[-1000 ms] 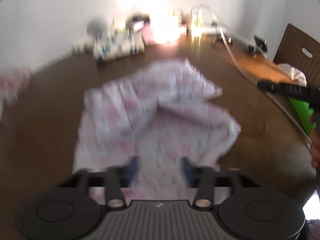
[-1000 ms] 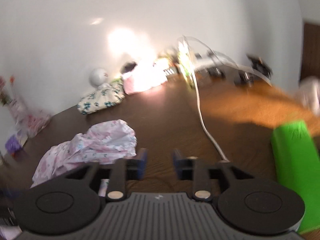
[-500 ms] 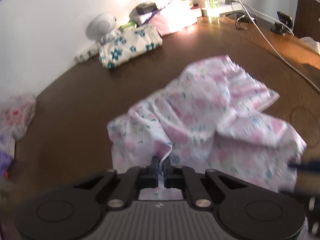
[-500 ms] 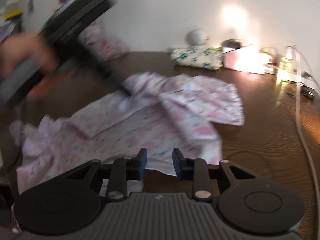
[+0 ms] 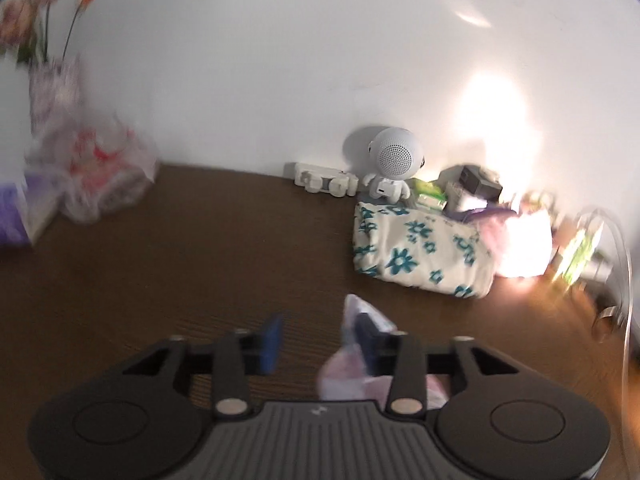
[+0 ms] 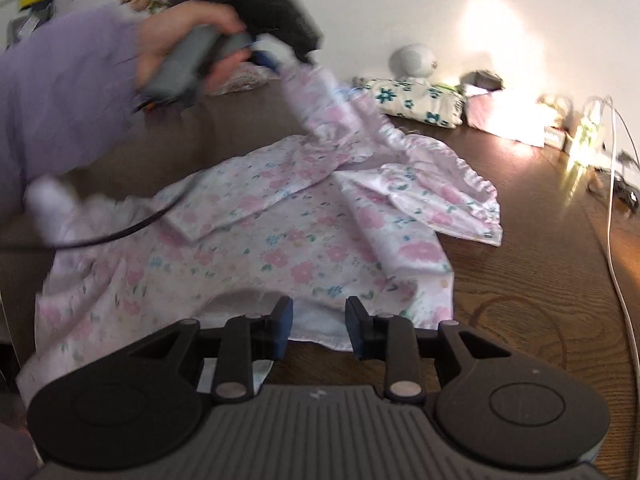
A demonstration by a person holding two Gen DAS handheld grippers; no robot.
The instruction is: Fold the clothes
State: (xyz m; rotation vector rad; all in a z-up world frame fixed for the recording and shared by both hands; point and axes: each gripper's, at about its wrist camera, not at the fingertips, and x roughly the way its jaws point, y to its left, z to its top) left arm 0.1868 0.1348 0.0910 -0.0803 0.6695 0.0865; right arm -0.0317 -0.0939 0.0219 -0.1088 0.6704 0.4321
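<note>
The floral garment (image 6: pixel 280 232) lies spread, rumpled, across the brown worktop (image 6: pixel 528 280) in the middle of the right wrist view, one sleeve doubled over itself at right of centre. At the upper left of that view a hand (image 6: pixel 188 40) in a lilac sleeve (image 6: pixel 60 92) holds the left gripper (image 6: pixel 276 65) raised, with a strip of the garment drawn up from the heap to its tip. In the left wrist view a fold of that cloth clings to the right-hand finger at lower centre; the jaws are opening, a clear gap shows between the pads, and the cloth is not pinched.

The right gripper (image 6: pixel 318 326) sits low in its own view with its jaws partly apart and nothing between them; the near hem lies just beyond the fingertips.

The step in hand looks like spreading and straightening the garment before any fold is made, with the left side letting go of the lifted part. The next move probably calls for that cloth to drop clear of the finger, then for both grippers to take hold at edges or corners and pull the fabric flat, undoing the doubled sleeve.
</note>
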